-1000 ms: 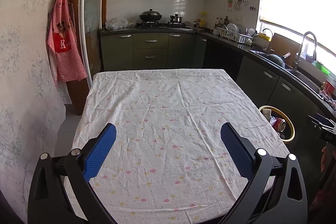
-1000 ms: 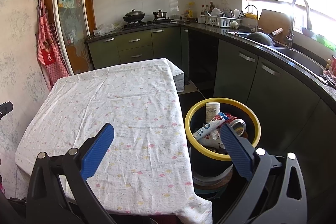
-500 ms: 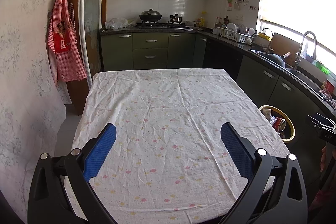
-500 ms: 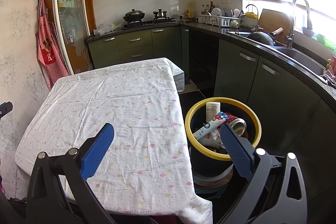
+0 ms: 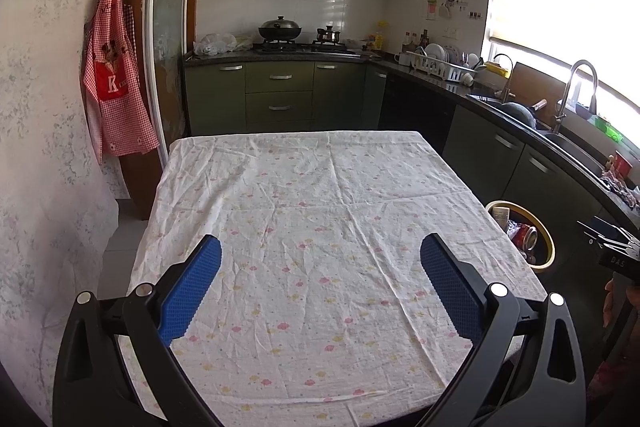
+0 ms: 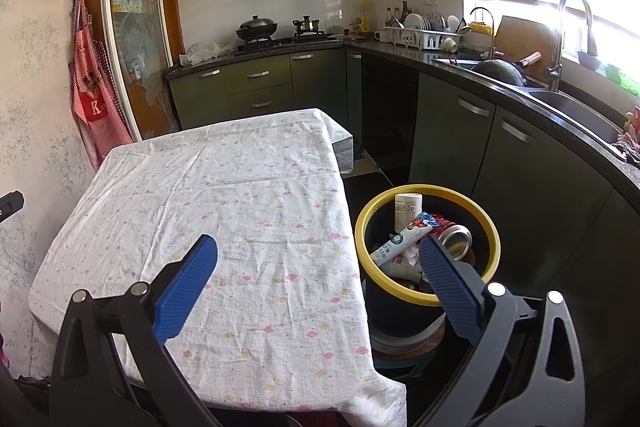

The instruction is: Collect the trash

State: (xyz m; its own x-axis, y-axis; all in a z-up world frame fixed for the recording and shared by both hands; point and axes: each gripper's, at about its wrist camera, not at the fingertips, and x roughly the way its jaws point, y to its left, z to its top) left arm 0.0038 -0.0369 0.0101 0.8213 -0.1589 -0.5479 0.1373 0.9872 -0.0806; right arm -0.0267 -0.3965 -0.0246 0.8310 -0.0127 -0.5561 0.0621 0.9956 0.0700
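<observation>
A dark bin with a yellow rim stands on the floor right of the table. Inside lie a white bottle, a toothpaste tube and a crushed red can. My right gripper is open and empty, held near the table's right front corner with its right finger over the bin. In the left wrist view the same bin shows at the table's right edge. My left gripper is open and empty above the front of the flowered tablecloth, which bears no items.
Green cabinets and a black counter run along the back and right, with a sink tap and dish rack. A red checked apron hangs on the left wall. A hand with the other gripper shows at right.
</observation>
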